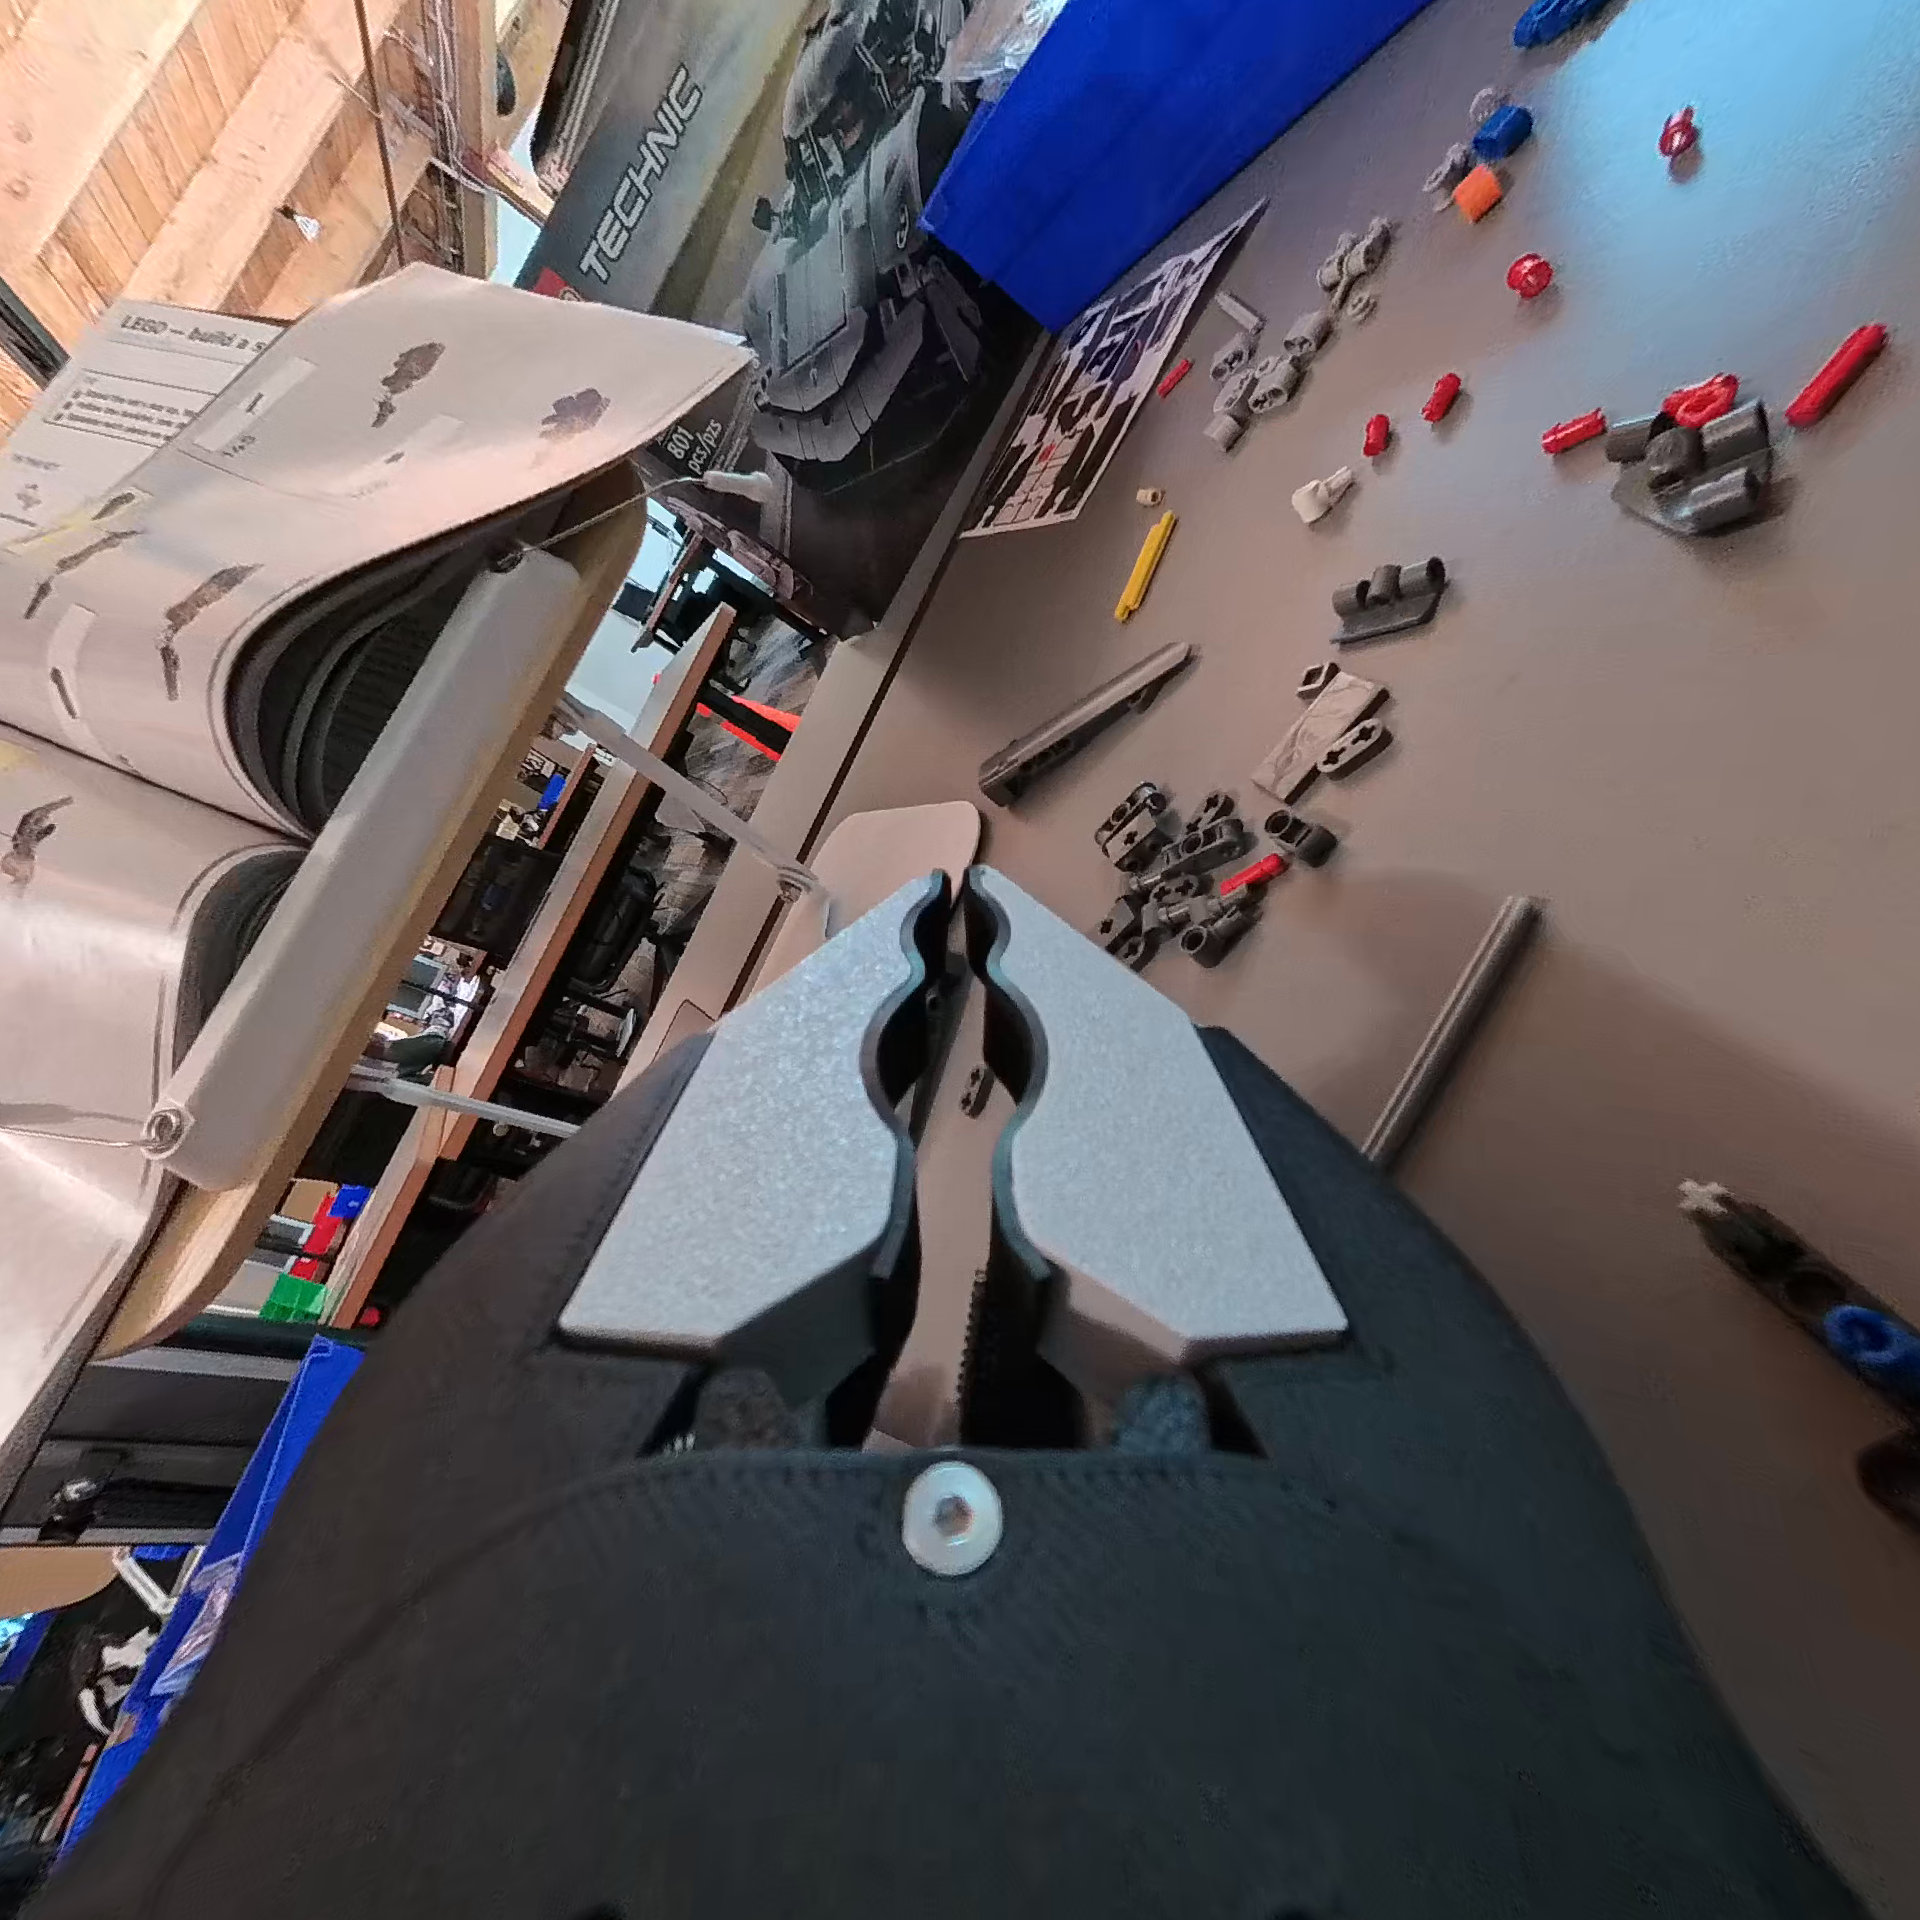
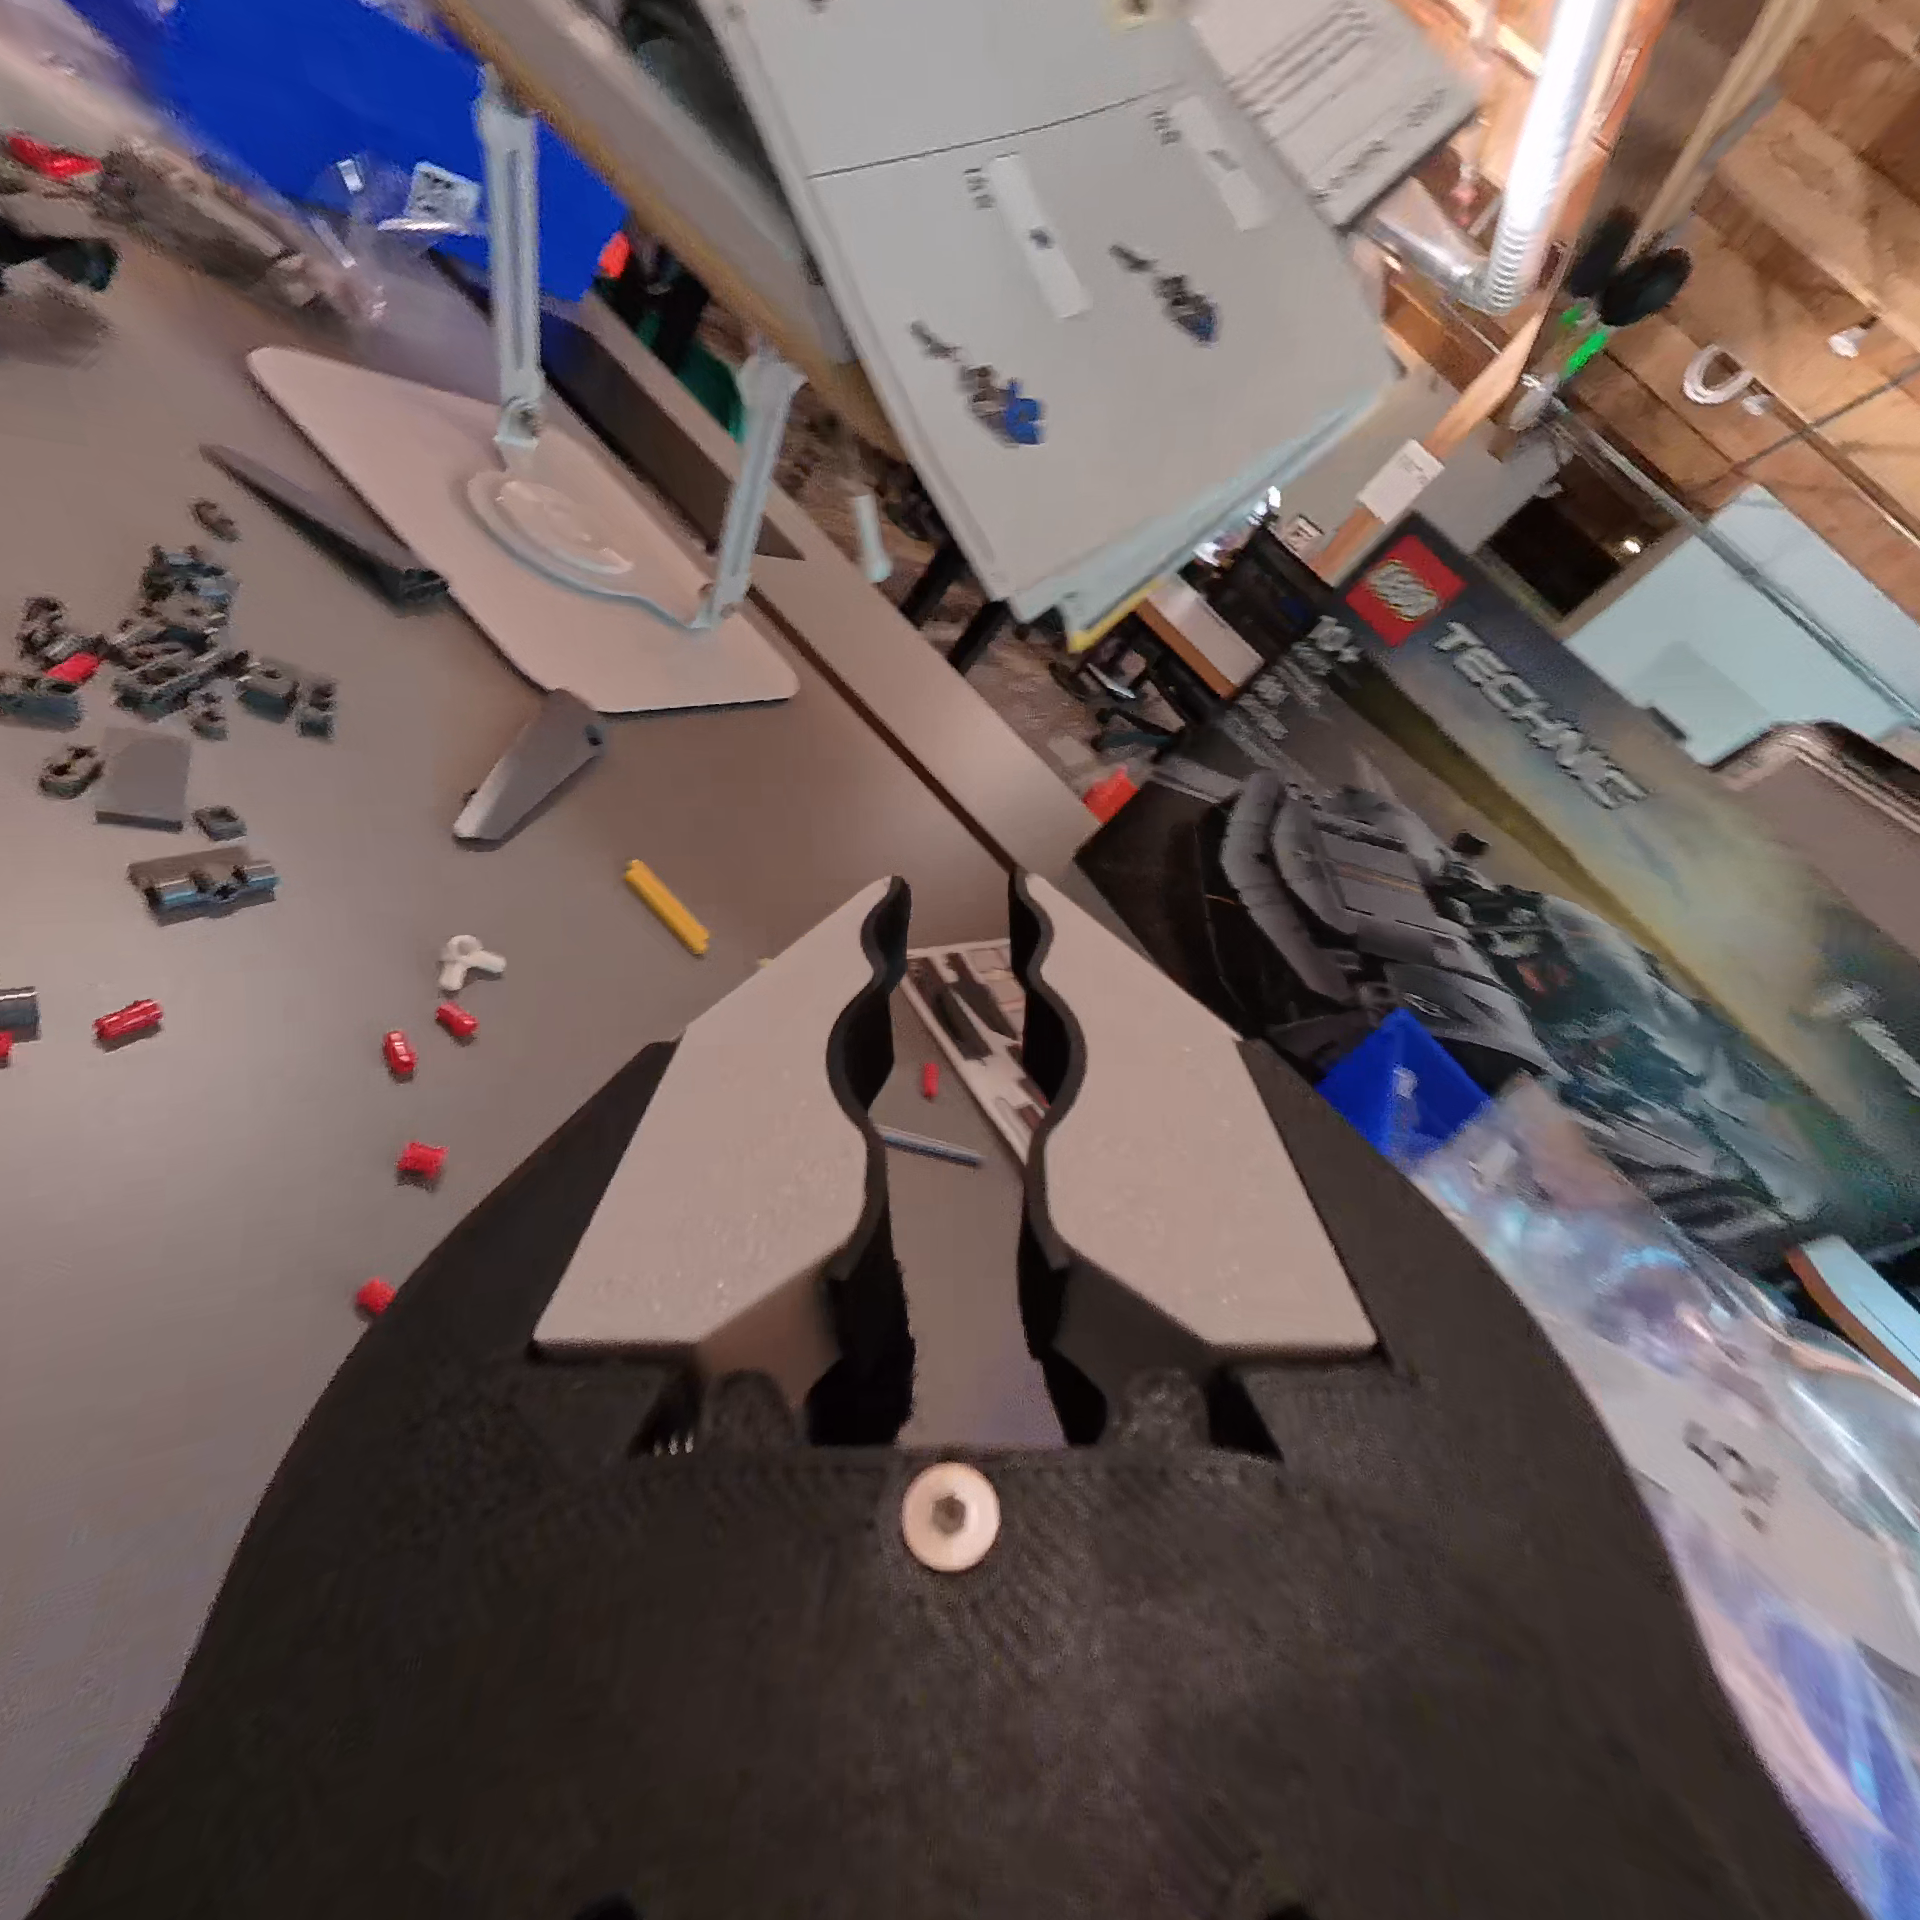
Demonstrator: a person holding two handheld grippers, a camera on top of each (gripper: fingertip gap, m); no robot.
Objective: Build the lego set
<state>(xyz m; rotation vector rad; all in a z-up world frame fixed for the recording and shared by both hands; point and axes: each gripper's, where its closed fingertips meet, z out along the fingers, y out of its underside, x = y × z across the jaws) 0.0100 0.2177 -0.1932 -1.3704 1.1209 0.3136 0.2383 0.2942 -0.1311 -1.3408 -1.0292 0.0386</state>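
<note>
**Two tools above scattered building parts**

While the left tool [image 1: 958,883] hangs with its tips closed together and holding nothing visible, the right tool [image 2: 956,894] stands partly open and bare. Nearest the left, at two o'clock, lies a heap of dark grey connectors [image 1: 1184,883]; they look light, stiff and small, best pinched across flat sides. Beneath the right lies a sticker sheet [image 2: 966,1013], thin and limp. The counter [image 1: 1558,935] drops off at eleven o'clock; open room lies toward three.
</note>
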